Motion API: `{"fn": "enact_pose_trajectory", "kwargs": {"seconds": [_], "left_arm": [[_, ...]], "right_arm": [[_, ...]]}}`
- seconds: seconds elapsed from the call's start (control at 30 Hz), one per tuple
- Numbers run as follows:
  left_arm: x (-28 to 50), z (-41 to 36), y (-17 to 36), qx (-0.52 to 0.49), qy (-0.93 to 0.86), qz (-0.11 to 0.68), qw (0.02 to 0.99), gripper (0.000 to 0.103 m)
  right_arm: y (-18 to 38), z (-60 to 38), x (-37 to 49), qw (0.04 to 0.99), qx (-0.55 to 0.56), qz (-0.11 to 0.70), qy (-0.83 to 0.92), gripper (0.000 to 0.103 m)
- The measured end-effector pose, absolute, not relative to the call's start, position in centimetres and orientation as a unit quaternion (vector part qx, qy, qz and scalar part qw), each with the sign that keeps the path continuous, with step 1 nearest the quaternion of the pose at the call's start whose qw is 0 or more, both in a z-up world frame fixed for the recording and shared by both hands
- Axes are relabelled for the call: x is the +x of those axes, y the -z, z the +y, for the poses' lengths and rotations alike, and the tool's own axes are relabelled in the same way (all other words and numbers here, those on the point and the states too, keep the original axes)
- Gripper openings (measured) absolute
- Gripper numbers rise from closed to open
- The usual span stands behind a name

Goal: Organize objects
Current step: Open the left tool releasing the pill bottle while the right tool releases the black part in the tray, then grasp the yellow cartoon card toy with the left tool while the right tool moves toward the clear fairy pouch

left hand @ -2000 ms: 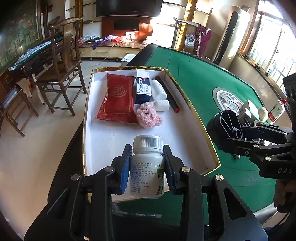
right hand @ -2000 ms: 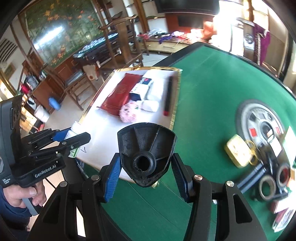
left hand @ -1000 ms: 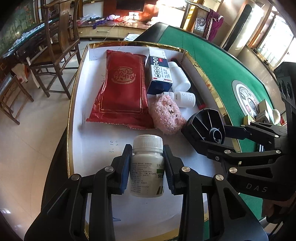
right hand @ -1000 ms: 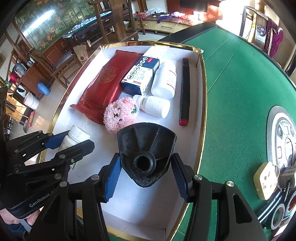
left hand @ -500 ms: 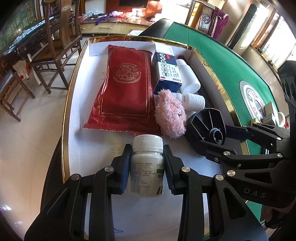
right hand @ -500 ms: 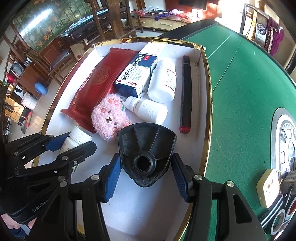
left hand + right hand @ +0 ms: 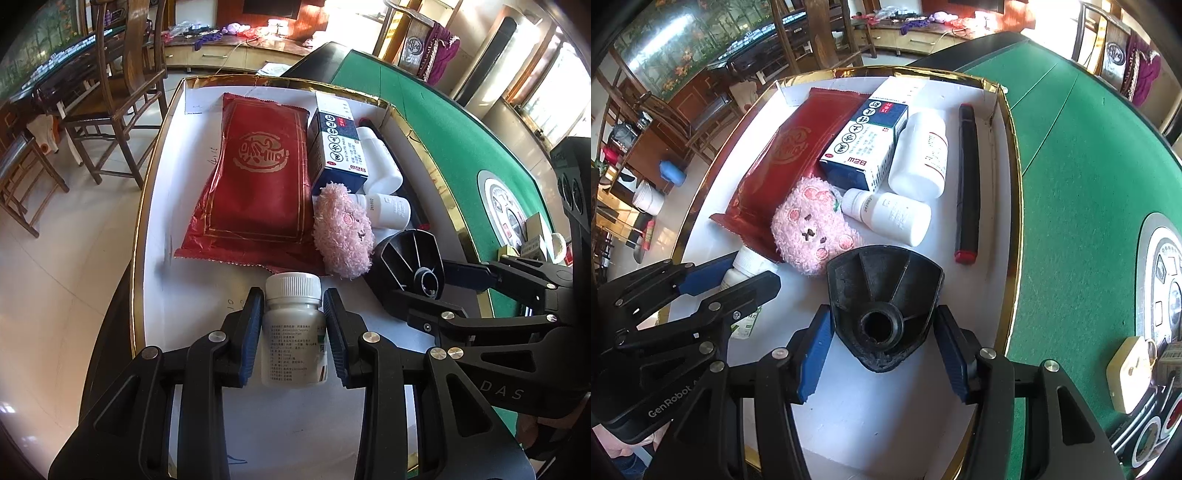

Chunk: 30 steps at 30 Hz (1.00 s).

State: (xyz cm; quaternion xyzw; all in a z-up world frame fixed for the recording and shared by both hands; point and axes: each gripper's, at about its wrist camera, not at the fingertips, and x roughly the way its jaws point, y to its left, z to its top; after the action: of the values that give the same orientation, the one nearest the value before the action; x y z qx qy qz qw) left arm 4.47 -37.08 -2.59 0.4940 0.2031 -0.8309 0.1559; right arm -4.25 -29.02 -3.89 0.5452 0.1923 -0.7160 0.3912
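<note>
My left gripper [image 7: 293, 301] is shut on a white pill bottle [image 7: 293, 332] with a ribbed cap, held upright over the near part of the white gold-rimmed tray [image 7: 147, 206]. My right gripper [image 7: 884, 319] is shut on a black fan-shaped plastic piece [image 7: 884, 295], beside the left one and over the same tray [image 7: 886, 406]. Just beyond both lie a pink plush toy [image 7: 343, 232], a red packet [image 7: 258, 173], a blue-and-white medicine box [image 7: 338, 147], a small white bottle [image 7: 890, 216], a larger white bottle [image 7: 919, 155] and a black marker [image 7: 966, 181].
The tray sits at the left edge of a green felt table [image 7: 1071, 166]. A beige square object [image 7: 1126, 373] and rolls of tape lie at the table's right. Wooden chairs [image 7: 122, 92] stand on the tiled floor to the left.
Both grippers have moved forward from the tray's near edge to over it, closing in on the plush and the packet. Each keeps its grip; in the last half second they barely shift.
</note>
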Motion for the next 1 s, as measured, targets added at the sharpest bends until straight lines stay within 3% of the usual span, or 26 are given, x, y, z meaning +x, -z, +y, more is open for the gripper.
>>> {"fn": "enact_pose_trajectory", "kwargs": {"seconds": [0.5,1.0], "left_arm": [[6.0,-34.8,-1.3,0.461,0.850,0.206,0.148,0.033],[1.0,-22.8,-4.3,0.463,0.870,0.165,0.050,0.033]], "right_arm": [[-0.2,-24.6,-2.8,0.409,0.520,0.158,0.733,0.057],[-2.3,-6.5,-3.5,0.334,0.548,0.029,0.766,0.058]]}}
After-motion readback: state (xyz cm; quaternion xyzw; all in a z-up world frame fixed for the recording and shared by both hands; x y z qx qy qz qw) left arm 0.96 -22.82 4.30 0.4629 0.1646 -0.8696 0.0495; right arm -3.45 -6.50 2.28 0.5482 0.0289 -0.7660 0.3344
